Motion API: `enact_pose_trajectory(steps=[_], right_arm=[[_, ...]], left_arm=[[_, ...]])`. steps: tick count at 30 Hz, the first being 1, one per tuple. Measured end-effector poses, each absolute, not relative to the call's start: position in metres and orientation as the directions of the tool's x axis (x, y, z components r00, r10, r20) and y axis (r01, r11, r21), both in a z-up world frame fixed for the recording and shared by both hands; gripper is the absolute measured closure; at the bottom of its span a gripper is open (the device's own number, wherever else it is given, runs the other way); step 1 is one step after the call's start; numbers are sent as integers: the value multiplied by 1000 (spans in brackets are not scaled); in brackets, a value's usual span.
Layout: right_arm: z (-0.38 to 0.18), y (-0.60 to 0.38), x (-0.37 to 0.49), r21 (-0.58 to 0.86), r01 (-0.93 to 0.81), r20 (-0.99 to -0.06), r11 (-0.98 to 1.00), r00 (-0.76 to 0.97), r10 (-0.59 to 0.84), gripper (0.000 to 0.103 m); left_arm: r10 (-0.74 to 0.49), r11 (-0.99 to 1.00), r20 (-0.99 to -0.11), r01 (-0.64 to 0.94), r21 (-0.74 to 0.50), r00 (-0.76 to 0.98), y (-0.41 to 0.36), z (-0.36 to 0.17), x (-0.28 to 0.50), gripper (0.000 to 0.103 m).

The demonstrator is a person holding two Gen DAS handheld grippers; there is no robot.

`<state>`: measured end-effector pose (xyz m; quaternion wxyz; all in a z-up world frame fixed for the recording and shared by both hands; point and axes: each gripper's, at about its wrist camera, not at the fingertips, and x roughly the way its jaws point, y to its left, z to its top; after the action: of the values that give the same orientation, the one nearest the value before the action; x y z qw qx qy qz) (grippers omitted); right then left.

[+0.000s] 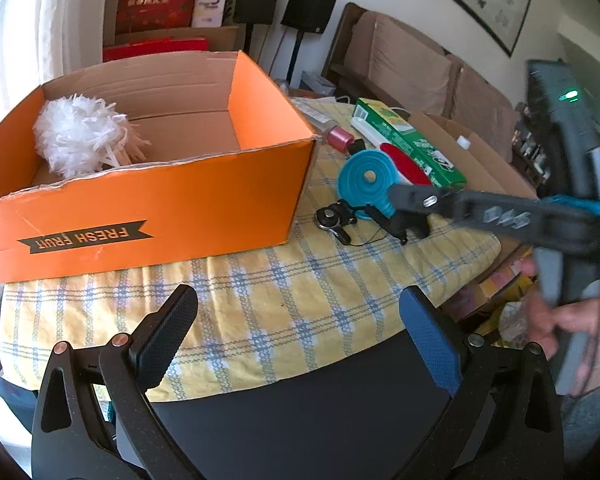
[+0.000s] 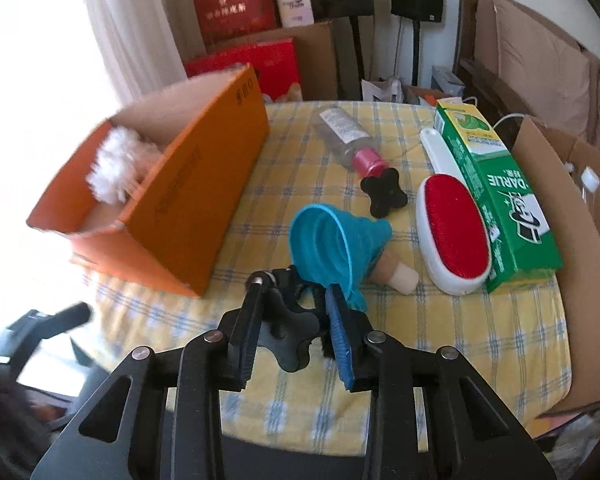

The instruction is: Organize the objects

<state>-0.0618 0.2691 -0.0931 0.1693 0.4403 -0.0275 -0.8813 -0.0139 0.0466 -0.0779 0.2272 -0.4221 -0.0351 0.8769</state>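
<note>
An orange cardboard box (image 1: 148, 200) stands on the yellow checked table (image 1: 284, 280) with a white fluffy duster (image 1: 80, 132) inside; the box also shows in the right wrist view (image 2: 204, 184). My right gripper (image 2: 294, 316) is shut on a black clamp mount with a star knob (image 2: 288, 332), just in front of a blue folding funnel (image 2: 332, 236). In the left wrist view the right gripper (image 1: 412, 216) reaches over the funnel (image 1: 366, 184). My left gripper (image 1: 300, 312) is open and empty over the table's near edge.
A clear bottle with a pink cap (image 2: 348, 136), a black star knob (image 2: 382, 194), a red and white lint brush (image 2: 452, 232) and a green Darlie box (image 2: 504, 204) lie on the table. An open brown carton (image 2: 588, 240) stands to the right.
</note>
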Motion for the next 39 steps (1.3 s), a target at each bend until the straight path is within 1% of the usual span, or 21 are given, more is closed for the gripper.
enact_pose_trajectory(steps=[4,12,21,24,32,36,39], right_arm=[[-75,295,-49,264,234,-739,-936,-574,-352,71],[-58,328,-36,258,173,-726,-951,-615,-308,71],[-65,350,-30,257,127,-734,-958,-620,-278,71],[-69,355,-30,262,119,-736,-958,-617,-278,71],[-75,367,-33,274,107,-738,-956,-614,-280,71],[-76,369,-35,279,104,-739,-955,-612,-283,71],[-76,372,-37,281,102,-738,-954,-613,-283,71]], left_arm=[[442,-886,-726,-381,-263,-527,54,-78,-14,3],[481,-860,-714,-433,-272,-508,79,-66,-10,5],[540,-828,-690,-452,-332,-482,94,-43,-25,5],[562,-816,-680,-449,-364,-471,101,-30,-41,5],[578,-807,-669,-446,-386,-467,129,2,-90,5],[564,-815,-700,-436,-382,-439,150,5,-121,6],[527,-835,-731,-423,-351,-434,166,1,-140,6]])
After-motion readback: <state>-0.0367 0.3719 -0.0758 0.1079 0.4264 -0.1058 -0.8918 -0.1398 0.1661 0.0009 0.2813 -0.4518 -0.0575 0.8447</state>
